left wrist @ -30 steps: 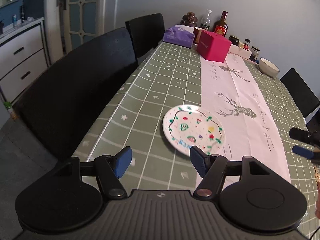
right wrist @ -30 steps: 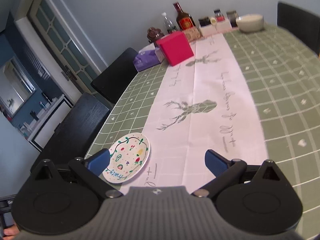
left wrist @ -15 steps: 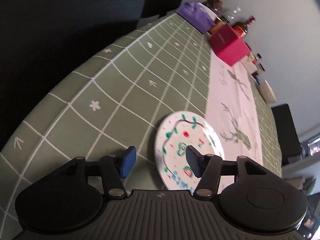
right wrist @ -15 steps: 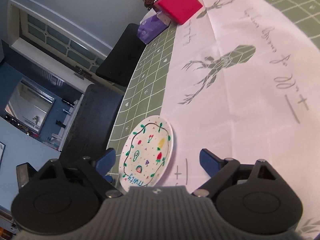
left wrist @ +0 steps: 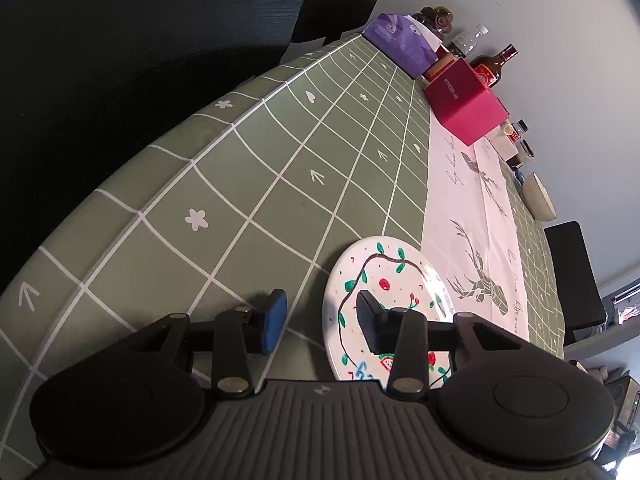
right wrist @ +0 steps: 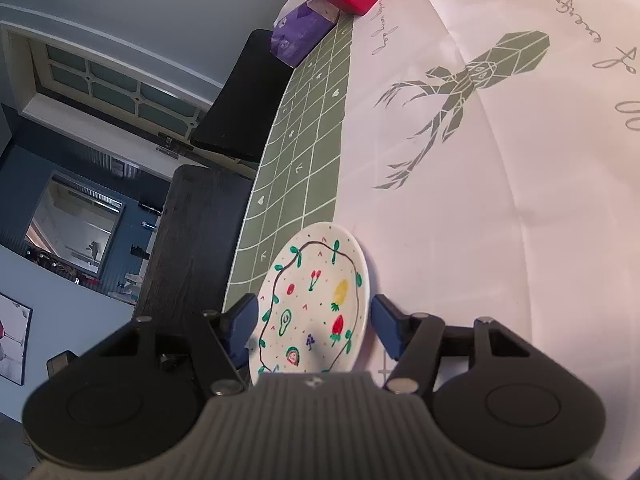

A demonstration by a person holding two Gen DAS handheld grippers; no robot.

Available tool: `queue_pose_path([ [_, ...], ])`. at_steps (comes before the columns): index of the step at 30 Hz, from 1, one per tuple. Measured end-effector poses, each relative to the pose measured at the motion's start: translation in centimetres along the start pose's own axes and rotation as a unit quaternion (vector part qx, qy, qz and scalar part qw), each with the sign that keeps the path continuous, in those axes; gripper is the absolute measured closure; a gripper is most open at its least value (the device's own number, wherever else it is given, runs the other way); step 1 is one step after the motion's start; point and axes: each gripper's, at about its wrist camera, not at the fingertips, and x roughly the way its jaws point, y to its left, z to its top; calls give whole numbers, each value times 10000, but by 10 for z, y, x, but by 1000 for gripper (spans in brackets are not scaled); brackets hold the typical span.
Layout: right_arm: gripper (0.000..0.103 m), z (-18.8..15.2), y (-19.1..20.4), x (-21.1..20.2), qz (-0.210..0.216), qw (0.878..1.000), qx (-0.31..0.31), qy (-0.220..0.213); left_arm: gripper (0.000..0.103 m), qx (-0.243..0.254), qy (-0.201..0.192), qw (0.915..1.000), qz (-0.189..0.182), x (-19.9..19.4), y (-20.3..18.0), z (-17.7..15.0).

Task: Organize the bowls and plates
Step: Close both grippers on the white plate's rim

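Left gripper (left wrist: 320, 318) and right gripper (right wrist: 314, 326): jaws apart.

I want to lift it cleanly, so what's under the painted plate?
The painted plate lies across the green checked tablecloth and the white runner's edge. Anything directly beneath is covered.

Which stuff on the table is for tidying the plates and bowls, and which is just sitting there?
For the job:
painted plate
white bowl
left hand-held gripper, open
right hand-held gripper, open around the plate

Just lying about:
pink box
purple tissue pack
brown bottle
clear bottle
small jars
deer runner
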Motion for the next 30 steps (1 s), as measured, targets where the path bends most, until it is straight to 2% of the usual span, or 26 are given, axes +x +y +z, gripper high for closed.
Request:
queue_pose_path([
  [2,41,-2,0,-2,-8,10000,-36,-38,61,-41,84,9999,-44,1,0,-1],
  [4,44,-2,0,-2,-18,10000,-20,-50,76,-141,213,9995,-164,5,0,-3],
  [5,47,-3,-2,-1,-37,10000,40,-59,88,-120,221,9996,-134,7,-2,-6],
  [6,53,-4,-4,-2,-45,9999,129,-99,92,-27,125,9999,-30,7,-5,-9],
  [7,59,-5,-7,-3,-58,9998,167,-124,93,66,57,10000,8,6,-8,-12],
  [10,68,-8,-10,-5,71,9999,-28,-73,93,8,44,10000,45,5,-9,-11],
  [13,78,-13,-25,-8,485,9981,368,10,94,-152,122,9998,-73,3,-3,-9],
  [16,90,-17,-31,-11,507,9977,452,-30,94,-143,126,9997,-165,-1,-3,-9],
  [21,91,-26,-43,-18,905,9902,971,-438,93,-228,277,9987,-369,-4,-3,-10],
  [26,89,-21,-44,-15,797,9890,1222,-253,92,-146,382,9991,-146,2,-7,-15],
  [30,90,-21,-33,-12,467,9929,1064,-268,91,-98,322,9994,-91,2,-10,-17],
])
